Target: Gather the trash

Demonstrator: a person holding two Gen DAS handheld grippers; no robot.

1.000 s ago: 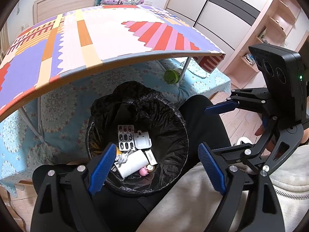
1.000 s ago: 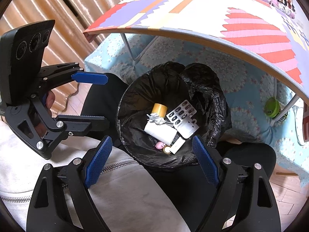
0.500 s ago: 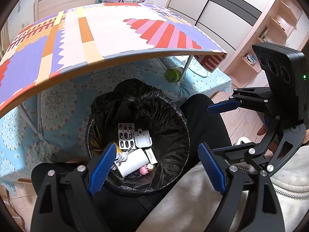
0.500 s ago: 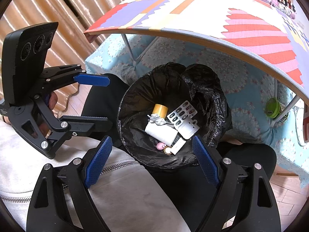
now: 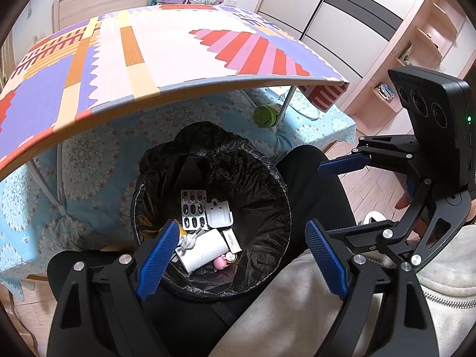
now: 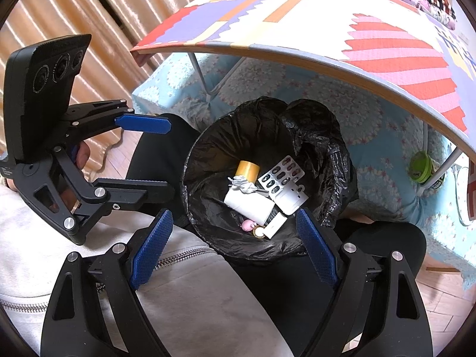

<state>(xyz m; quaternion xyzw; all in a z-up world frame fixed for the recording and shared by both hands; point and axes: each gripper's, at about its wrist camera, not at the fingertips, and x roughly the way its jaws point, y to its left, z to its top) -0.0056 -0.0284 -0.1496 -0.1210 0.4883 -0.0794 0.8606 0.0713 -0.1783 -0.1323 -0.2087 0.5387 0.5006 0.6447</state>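
A bin lined with a black bag (image 5: 267, 178) (image 6: 208, 148) stands between a seated person's legs. Inside lie a pill blister pack (image 5: 193, 208) (image 6: 281, 174), a white roll (image 5: 205, 248) (image 6: 248, 205), a white plastic card (image 5: 220, 214), a crumpled tissue (image 6: 242, 184), a yellow tape roll (image 6: 247, 170) and a small pink item (image 5: 220, 263). My left gripper (image 5: 241, 255) (image 6: 166, 157) hovers open over the bin's near rim, holding nothing. My right gripper (image 6: 235, 250) (image 5: 330, 199) is open and holds nothing, above the bin's near side beside the left one.
A low table with a colourful foam mat (image 5: 148, 44) (image 6: 327, 20) overhangs the bin's far side. A green roll (image 5: 264, 116) (image 6: 419, 166) lies on the blue patterned bedspread (image 5: 98, 154) under it. The person's grey jacket (image 6: 193, 297) fills the foreground. Curtains are at the left, wardrobe and shelves at the right.
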